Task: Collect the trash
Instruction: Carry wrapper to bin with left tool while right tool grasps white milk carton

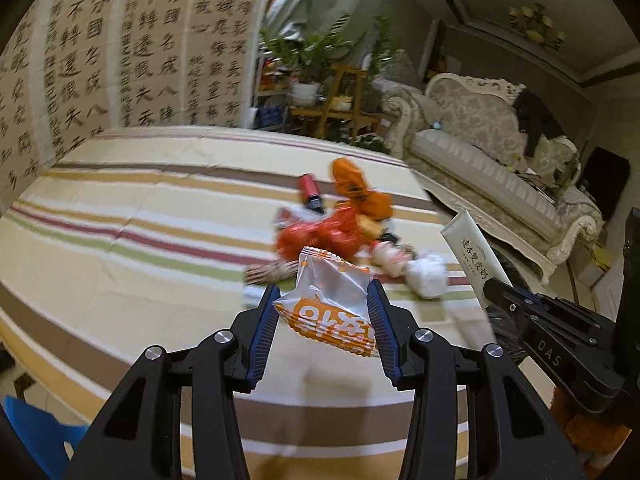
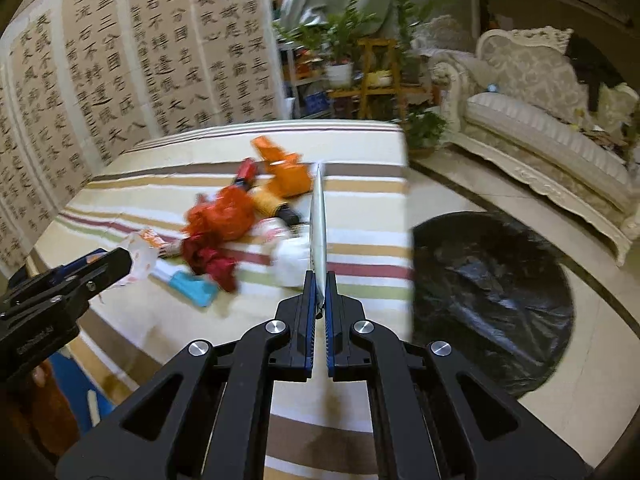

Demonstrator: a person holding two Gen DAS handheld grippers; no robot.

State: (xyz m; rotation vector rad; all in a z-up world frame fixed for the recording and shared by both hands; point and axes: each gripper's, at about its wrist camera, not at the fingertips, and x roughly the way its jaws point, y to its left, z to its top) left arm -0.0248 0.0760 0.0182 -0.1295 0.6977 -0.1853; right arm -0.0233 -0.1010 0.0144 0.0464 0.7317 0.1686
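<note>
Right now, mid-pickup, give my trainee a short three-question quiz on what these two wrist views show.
1. True or false: the left gripper holds an orange and white snack wrapper.
2. What does the right gripper hold? A) a red cloth B) a flat cream tube C) a crumpled white tissue
3. Fill in: the bin with the black bag stands on the floor beside the striped ____.

Key: 1 true; 2 B; 3 tablecloth. The rest of the trash pile lies on the cloth.
</note>
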